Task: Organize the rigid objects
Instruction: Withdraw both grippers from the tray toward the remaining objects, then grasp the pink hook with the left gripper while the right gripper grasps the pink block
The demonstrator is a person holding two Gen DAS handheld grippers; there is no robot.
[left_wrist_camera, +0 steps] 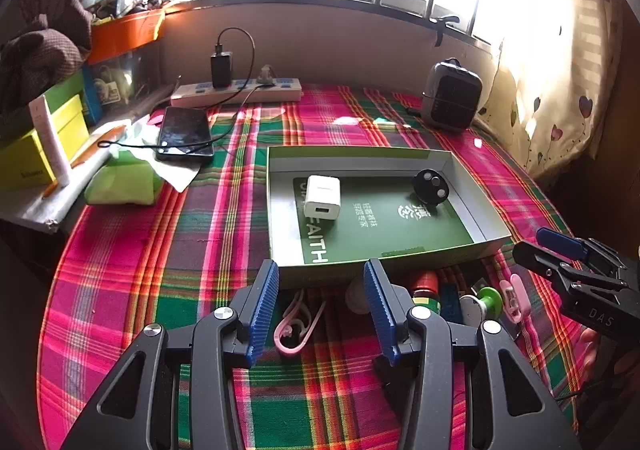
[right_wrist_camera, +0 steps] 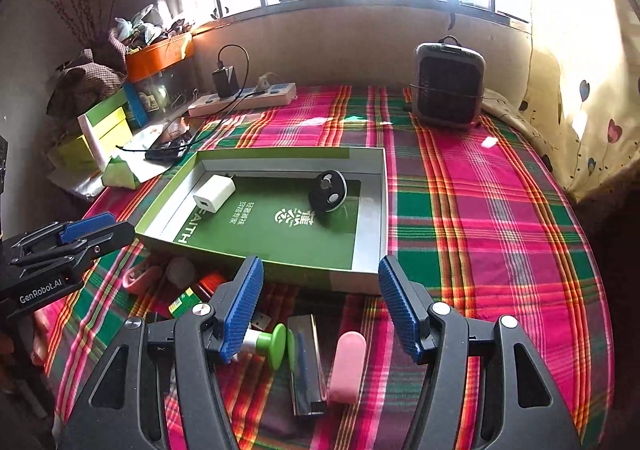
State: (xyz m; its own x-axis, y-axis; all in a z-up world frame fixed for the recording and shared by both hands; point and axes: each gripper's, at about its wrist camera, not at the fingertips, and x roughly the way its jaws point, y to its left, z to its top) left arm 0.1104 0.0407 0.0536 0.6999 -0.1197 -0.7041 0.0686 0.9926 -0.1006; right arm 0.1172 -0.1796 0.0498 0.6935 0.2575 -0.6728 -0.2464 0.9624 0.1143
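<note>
I count one green box (left_wrist_camera: 486, 240) with two things in it: one white charger (left_wrist_camera: 322, 196) and one black disc (left_wrist_camera: 430, 186). In front of it lie one green knob (right_wrist_camera: 276, 344), one pink case (right_wrist_camera: 346, 368), one metal bar (right_wrist_camera: 306, 364) and one pink hook (left_wrist_camera: 294, 330). I hold two grippers.

Left wrist view: the shallow green cardboard box lid's (left_wrist_camera: 472, 250) near wall hides part of a red cylindrical container (left_wrist_camera: 425, 282) and a pale round object (left_wrist_camera: 356, 296), kind indeterminable. The right tongs (left_wrist_camera: 568, 250) are cut off at the edge. Right wrist view: a blue ribbed pad (right_wrist_camera: 240, 310) covers the green-capped white plastic spool's (right_wrist_camera: 276, 346) left end.
</note>
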